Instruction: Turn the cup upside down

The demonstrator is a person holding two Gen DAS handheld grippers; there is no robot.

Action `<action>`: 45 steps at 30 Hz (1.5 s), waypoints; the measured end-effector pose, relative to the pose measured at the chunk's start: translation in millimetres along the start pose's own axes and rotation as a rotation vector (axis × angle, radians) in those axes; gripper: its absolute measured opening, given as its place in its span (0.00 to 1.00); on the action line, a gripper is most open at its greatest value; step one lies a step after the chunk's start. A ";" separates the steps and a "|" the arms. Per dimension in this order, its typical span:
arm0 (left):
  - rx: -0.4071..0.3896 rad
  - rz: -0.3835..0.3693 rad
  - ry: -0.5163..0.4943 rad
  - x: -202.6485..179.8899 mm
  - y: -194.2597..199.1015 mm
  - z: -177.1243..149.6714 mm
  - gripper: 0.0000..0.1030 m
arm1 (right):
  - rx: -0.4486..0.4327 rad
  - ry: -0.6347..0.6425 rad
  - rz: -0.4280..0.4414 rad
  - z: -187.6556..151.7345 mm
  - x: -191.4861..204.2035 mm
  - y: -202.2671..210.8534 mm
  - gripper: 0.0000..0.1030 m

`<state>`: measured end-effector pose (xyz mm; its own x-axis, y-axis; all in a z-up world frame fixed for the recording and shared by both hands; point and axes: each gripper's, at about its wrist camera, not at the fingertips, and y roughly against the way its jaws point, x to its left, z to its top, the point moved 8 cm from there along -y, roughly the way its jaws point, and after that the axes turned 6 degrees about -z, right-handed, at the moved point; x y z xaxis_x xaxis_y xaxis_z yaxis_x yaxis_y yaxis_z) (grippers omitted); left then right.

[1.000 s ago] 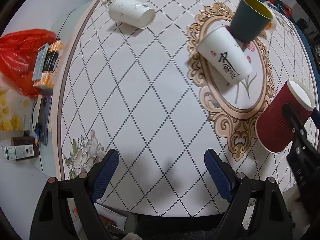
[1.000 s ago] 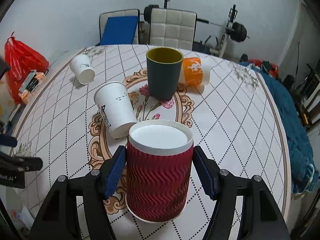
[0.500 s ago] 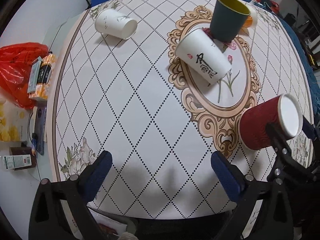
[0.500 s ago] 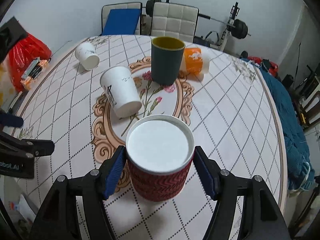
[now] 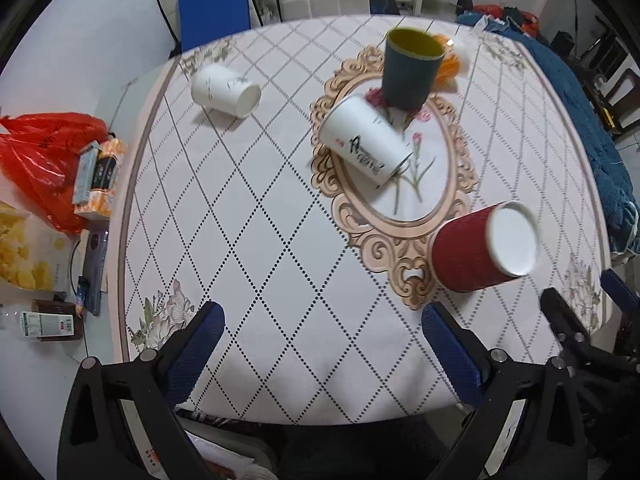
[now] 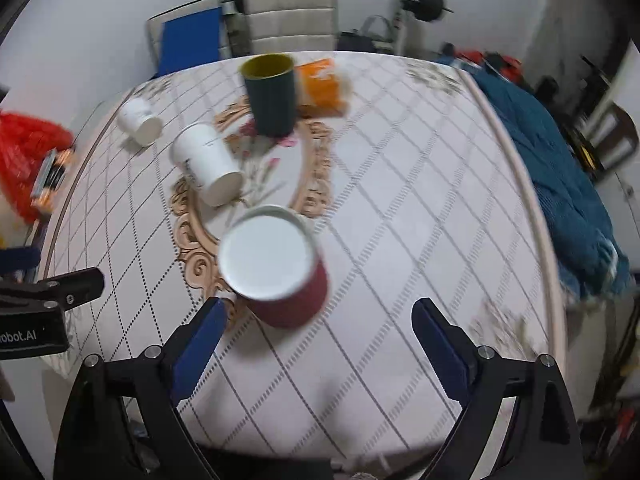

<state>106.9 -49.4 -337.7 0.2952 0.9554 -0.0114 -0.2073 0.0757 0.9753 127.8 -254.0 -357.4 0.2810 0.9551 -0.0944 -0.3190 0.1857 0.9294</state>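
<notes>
A red ribbed paper cup (image 5: pixel 476 252) stands upside down on the table, its white base up; it also shows in the right wrist view (image 6: pixel 280 268). My right gripper (image 6: pixel 320 332) is open and empty, pulled back above and behind the cup, apart from it. My left gripper (image 5: pixel 324 340) is open and empty over the table's near edge, to the left of the cup.
A white printed cup (image 5: pixel 364 140) lies on its side mid-table. A dark cup with a yellow inside (image 5: pixel 412 68) stands upright behind it, an orange cup (image 6: pixel 324 84) beside it. Another white cup (image 5: pixel 224 88) lies far left. A red bag (image 5: pixel 44 160) sits off the table's left edge.
My right gripper has opened, let go of the red cup and drawn back and up. The cup stays upside down on the table. My left gripper has risen and tilted.
</notes>
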 end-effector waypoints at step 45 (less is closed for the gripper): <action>-0.299 -0.036 0.042 -62.8 263.6 -90.2 0.98 | -0.238 -0.025 0.004 -41.1 -95.5 348.3 0.97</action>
<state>-50.4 -63.7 -99.7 0.2693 0.9612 -0.0599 -0.4650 0.1842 0.8659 -47.3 -271.0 -39.3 0.3004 0.9505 -0.0796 -0.5238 0.2341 0.8190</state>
